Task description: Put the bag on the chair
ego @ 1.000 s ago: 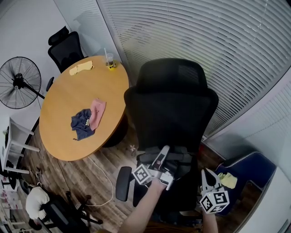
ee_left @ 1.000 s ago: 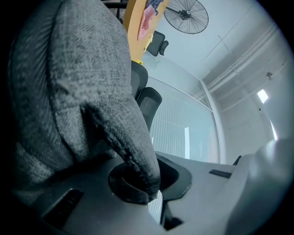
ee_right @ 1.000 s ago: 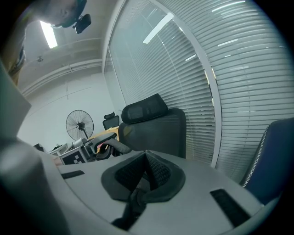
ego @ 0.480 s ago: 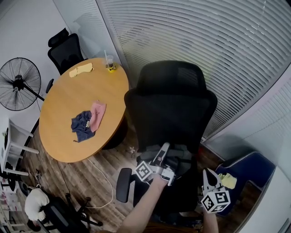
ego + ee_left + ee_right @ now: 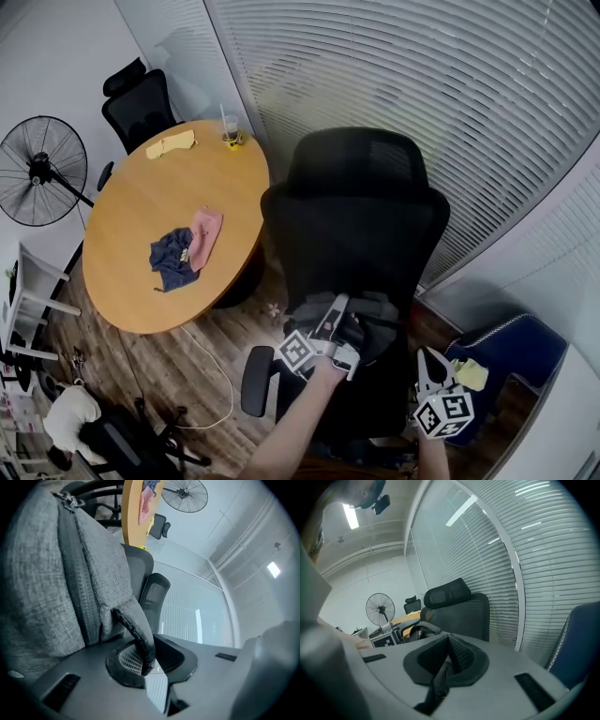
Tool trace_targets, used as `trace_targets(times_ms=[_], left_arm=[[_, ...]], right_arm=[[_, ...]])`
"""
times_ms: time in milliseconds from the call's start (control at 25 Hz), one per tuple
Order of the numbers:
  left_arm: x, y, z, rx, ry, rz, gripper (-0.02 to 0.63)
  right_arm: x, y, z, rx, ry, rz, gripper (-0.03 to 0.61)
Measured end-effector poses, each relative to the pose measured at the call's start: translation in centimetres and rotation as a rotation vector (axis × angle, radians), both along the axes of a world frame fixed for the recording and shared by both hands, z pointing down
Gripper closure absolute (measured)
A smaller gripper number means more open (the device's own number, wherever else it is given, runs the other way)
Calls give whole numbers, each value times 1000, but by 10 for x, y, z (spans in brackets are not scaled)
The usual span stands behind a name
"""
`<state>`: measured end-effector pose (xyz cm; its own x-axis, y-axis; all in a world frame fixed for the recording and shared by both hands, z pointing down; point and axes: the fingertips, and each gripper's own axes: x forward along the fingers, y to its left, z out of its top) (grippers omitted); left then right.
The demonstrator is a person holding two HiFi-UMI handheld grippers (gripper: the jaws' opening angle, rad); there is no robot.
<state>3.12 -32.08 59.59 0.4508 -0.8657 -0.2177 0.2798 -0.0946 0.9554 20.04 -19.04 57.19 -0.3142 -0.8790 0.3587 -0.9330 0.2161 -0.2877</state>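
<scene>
We see the left gripper [image 5: 337,307] clenched on the grey fabric handle [image 5: 136,630] of the grey bag [image 5: 382,323]. In its own view the two pads pinch that handle between them, and the bag's woven side and a zipper line fill the frame to the left. From the head view the bag sits low over the seat of the black mesh office chair [image 5: 356,225], close against the foot of the backrest. We cannot tell whether its weight rests on the seat.

The right gripper [image 5: 427,358] stands off the chair's right edge, near a blue armchair [image 5: 516,342]. Its jaws are pressed together on a dark strap [image 5: 433,686] that trails down from between the pads, and we cannot tell what the strap belongs to.

The only print we find is on the gripper cubes [image 5: 443,412] — black-and-white square marker patterns.

To the left stands a round wooden table [image 5: 131,281] with a navy garment [image 5: 169,258] touching a pink one [image 5: 206,234]. At its far edge lie a yellow cloth [image 5: 169,145] and a cup with a straw [image 5: 231,131]. A pedestal fan [image 5: 42,169] stands beyond, and slatted blinds [image 5: 422,84] run behind the chair.
</scene>
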Motion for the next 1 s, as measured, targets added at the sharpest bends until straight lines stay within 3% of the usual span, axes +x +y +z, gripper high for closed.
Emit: trace_targets(times_ms=[280,520,1000], left_arm=[[0,9,4,-17,-25,32,546],[-7,22,-4,-25,-1,30,537],[-19,60,-34,66,-255,147,589]], right_arm=[[-5,4,-5,13,0,-4,568],[-11,12,-12,29,4,-3,568],[-34,29,-42,98,15,-16,568]])
